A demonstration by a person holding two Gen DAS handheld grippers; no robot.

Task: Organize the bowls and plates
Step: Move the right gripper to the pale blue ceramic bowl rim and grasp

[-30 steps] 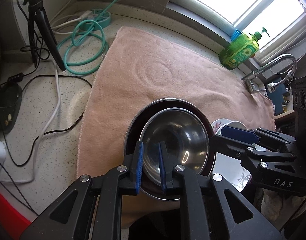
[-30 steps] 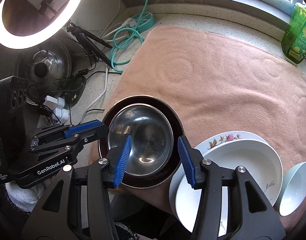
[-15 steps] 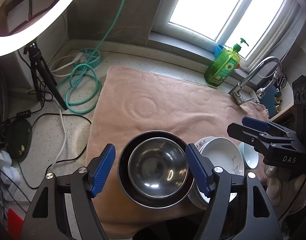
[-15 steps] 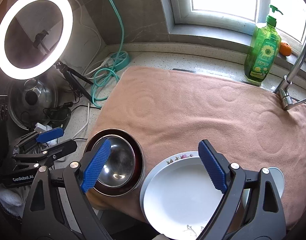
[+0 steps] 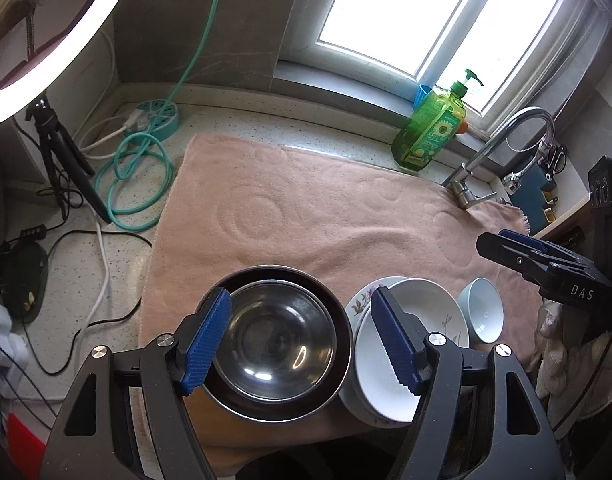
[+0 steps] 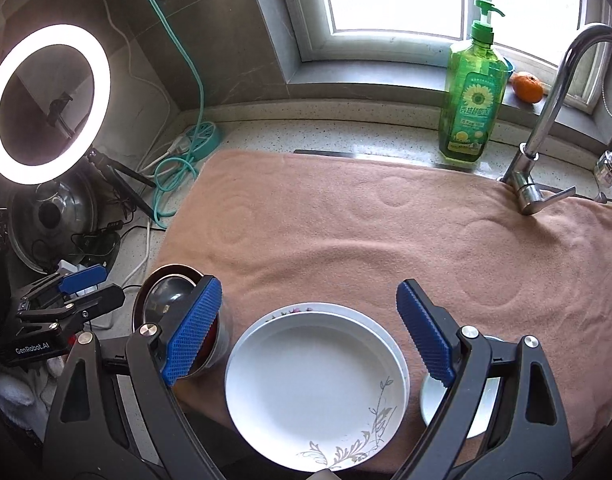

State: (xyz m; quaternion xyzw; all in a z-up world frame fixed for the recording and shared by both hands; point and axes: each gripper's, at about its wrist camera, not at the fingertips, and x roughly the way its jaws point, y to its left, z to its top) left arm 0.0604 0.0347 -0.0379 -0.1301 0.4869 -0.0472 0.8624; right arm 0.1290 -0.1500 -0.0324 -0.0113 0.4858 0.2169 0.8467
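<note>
The soft pink towel (image 5: 346,216) is spread on the counter so the dishes do not slip or clink; near its front edge the shiny round steel bowl (image 5: 275,336) sits inside a bigger dark bowl (image 5: 338,384), nested to save room; just beside them, a white plate with leaf drawings (image 6: 314,388) lies on a flowery plate (image 6: 293,310); a small pale blue bowl (image 5: 482,314) sits beside the plates, not yet stacked. The left gripper (image 5: 301,340) and right gripper (image 6: 310,332) both hang above, fingers wide apart, holding nothing.
</note>
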